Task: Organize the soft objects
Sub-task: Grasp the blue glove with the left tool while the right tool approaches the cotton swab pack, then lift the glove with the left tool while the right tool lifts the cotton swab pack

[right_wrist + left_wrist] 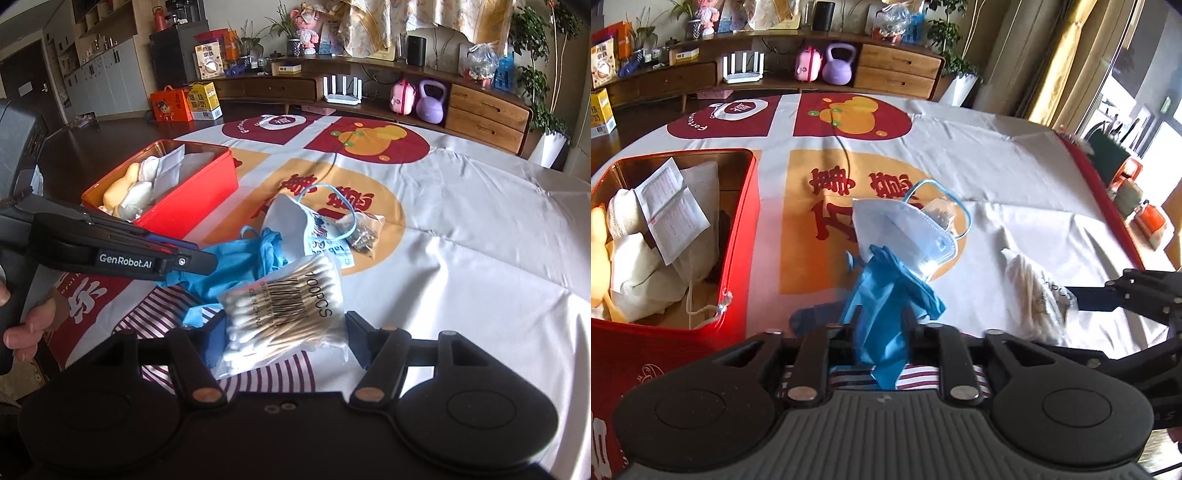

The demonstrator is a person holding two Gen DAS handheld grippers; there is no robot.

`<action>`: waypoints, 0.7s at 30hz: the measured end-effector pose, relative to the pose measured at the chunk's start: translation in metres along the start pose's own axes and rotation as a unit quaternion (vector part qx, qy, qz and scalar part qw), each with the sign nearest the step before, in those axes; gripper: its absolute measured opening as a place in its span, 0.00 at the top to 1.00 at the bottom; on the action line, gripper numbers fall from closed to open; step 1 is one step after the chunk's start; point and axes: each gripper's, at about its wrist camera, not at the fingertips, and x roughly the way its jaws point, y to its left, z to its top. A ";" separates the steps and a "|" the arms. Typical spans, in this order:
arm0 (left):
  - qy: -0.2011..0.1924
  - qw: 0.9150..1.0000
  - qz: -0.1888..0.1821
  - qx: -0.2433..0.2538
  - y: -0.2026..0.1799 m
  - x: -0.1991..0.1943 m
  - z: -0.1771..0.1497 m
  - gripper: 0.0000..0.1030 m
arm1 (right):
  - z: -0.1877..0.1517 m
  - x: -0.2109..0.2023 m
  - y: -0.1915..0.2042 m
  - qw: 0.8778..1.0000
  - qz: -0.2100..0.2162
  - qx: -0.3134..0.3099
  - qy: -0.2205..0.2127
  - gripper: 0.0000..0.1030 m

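Living-room table under a printed cloth point(1015, 158), wooden sideboard point(480, 110) behind; red tin point(738, 236) at left already holds cream pouches and a leaflet; left gripper point(881, 325) has the blue glove point(886, 291) draped between its jaws, can't tell if the pads press on it; white face mask point(905, 229) lies just beyond the glove, touching it; right gripper point(284, 325) clamped on the bag of cotton swabs point(284, 306), jaws wide around it; small clear packet point(364, 230) sits beside the mask on the cloth.
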 end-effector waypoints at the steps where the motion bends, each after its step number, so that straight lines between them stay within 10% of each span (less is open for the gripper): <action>1: 0.000 1.000 -0.003 0.000 0.000 0.001 0.000 0.45 | 0.000 0.002 -0.002 1.000 0.001 0.002 0.001 0.36; 3: -0.007 1.000 -0.007 -0.003 0.000 0.003 0.000 0.09 | -0.002 0.004 -0.005 1.000 0.003 0.006 0.002 0.36; 21: 0.020 0.997 0.047 0.063 -0.022 0.058 -0.003 0.09 | -0.015 0.023 -0.031 0.999 0.010 0.032 0.023 0.36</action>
